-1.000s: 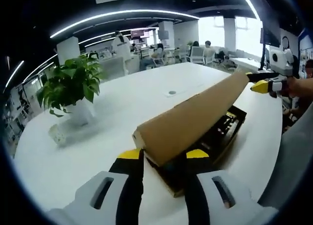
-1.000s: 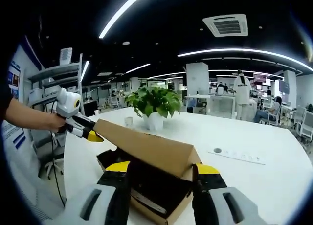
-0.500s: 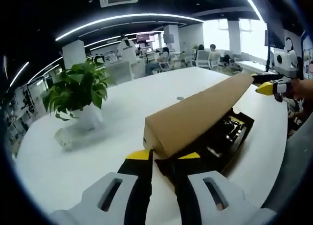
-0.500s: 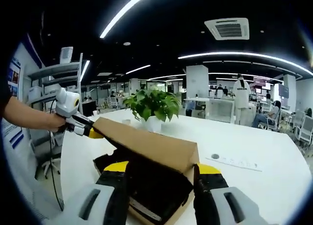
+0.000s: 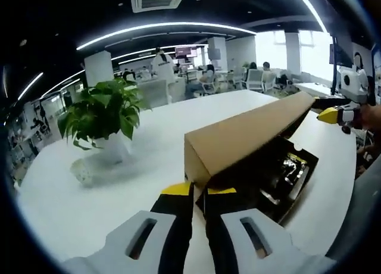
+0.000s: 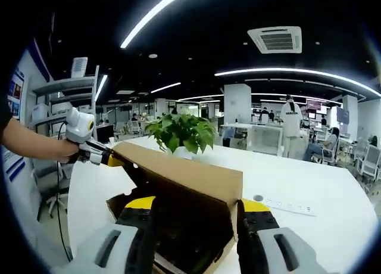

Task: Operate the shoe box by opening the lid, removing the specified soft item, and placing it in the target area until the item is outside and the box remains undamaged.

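- One potted plant (image 5: 102, 116) stood at the left of the left gripper view, on the white table (image 5: 89, 196), well apart from the box; a small clear cup (image 5: 82, 173) sat just beside its pot.
- One shoe box (image 5: 280, 178) lay on the table, dark inside, with its one brown cardboard lid (image 5: 244, 137) raised and tilted over it.
- Left gripper (image 5: 199, 192): the two yellow-tipped jaws stood nearly together, pinched on the near end of the lid's edge.
- At the far right of that view, the other gripper's yellow tip met the lid's far end.
- Dark contents (image 5: 292, 170) showed in the open box; whether they were the soft item could not be told.
- Right gripper view, at left: a person's arm (image 6: 30, 144) held the left gripper at one end of the lid (image 6: 178, 173).
- The same one plant (image 6: 181, 134) stood behind the lid.
- Right gripper (image 6: 193, 205): two jaws stood wide apart, with the lid's end wall between them; whether they gripped it could not be told.
- One small round dark disc (image 6: 257, 198) lay on the table to the right.
- People (image 6: 292, 116) stood and sat among desks far behind.
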